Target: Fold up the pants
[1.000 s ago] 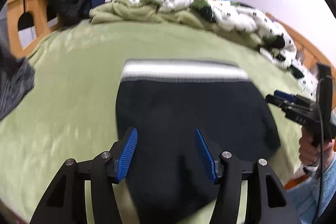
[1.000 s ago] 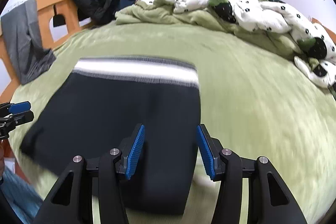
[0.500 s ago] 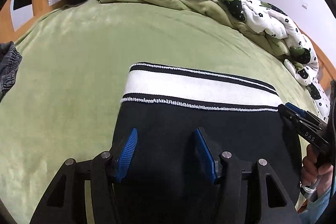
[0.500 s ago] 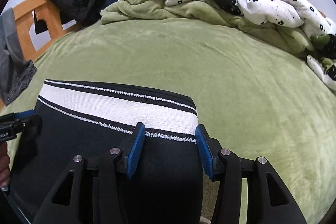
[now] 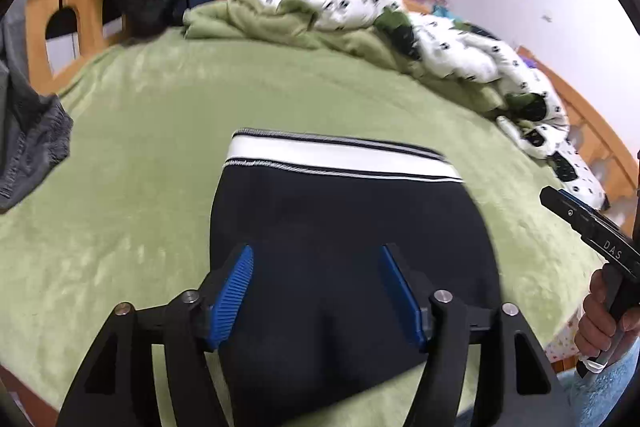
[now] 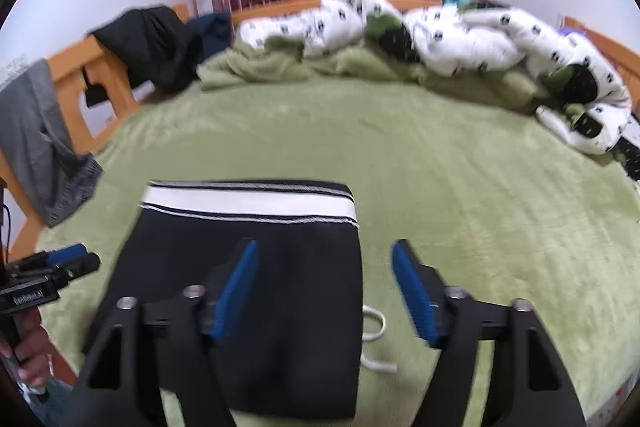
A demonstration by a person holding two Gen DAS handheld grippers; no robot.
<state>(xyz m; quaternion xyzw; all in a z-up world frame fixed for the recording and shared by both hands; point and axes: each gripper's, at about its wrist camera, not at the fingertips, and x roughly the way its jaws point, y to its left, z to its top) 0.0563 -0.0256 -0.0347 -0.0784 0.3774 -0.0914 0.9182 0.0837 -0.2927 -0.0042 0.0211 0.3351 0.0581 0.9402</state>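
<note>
Black pants (image 5: 344, 227) with a white striped waistband (image 5: 340, 159) lie folded flat on the green bed cover (image 5: 132, 187). My left gripper (image 5: 316, 255) hovers over their near half. Its jaws are opening and the blue pads press on nothing. My right gripper (image 6: 325, 247) hangs over the right edge of the pants (image 6: 300, 239), jaws opening too, with no cloth pinched. A white drawstring (image 6: 374, 327) pokes out beside that edge. Each view shows the other gripper at its side: the right gripper (image 5: 580, 223) and the left gripper (image 6: 60, 263).
A crumpled white patterned duvet (image 6: 460, 35) and a green blanket (image 5: 280, 23) are piled at the far side. A dark jacket (image 6: 148, 43) and a grey garment (image 6: 40, 139) hang on the wooden bed frame (image 5: 52, 15) at the left. Striped curtains stand behind.
Both grippers went forward toward the waistband, then drew back and up. Their jaws now stand wider. The pants lie still, folded on the cover.
</note>
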